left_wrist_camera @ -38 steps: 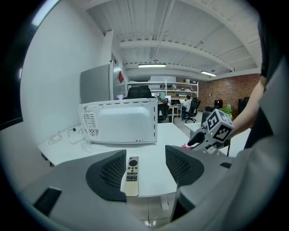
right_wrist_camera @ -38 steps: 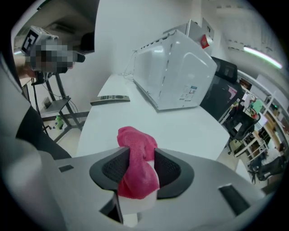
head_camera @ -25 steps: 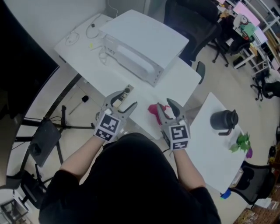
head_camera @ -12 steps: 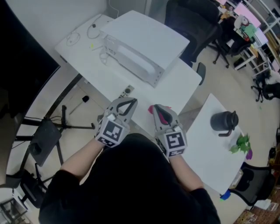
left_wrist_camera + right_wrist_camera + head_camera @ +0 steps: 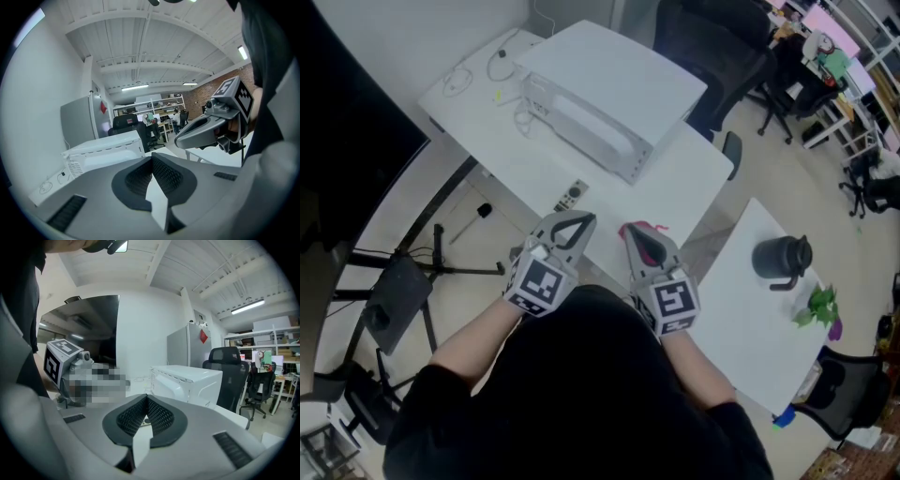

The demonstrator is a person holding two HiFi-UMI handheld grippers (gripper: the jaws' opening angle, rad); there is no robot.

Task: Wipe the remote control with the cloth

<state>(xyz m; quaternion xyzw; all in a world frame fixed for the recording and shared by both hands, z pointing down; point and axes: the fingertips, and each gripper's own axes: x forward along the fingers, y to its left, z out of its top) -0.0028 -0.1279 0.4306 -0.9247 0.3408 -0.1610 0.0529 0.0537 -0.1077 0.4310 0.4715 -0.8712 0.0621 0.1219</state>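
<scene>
The slim grey remote control [image 5: 571,195] lies on the white table [image 5: 680,183], near its front edge. Just below the remote, my left gripper [image 5: 581,218] hovers shut and empty. A red cloth [image 5: 651,228] lies to the right of the remote, mostly hidden under my right gripper [image 5: 630,230], which is also shut, with nothing between its pads. In the left gripper view the mesh pads [image 5: 164,173] meet and the right gripper [image 5: 178,139] shows beside them. In the right gripper view the pads [image 5: 158,416] meet too.
A white microwave-like box [image 5: 609,98] takes up the middle of the table, with cables [image 5: 455,82] at its far left. A second white table [image 5: 741,319] at the right carries a black jug [image 5: 780,258] and a green plant [image 5: 817,307]. A stand [image 5: 394,291] is on the floor at left.
Both grippers have gone from wide open to shut, with nothing caught in either. They have drawn closer together and slightly forward toward the remote and the cloth.
</scene>
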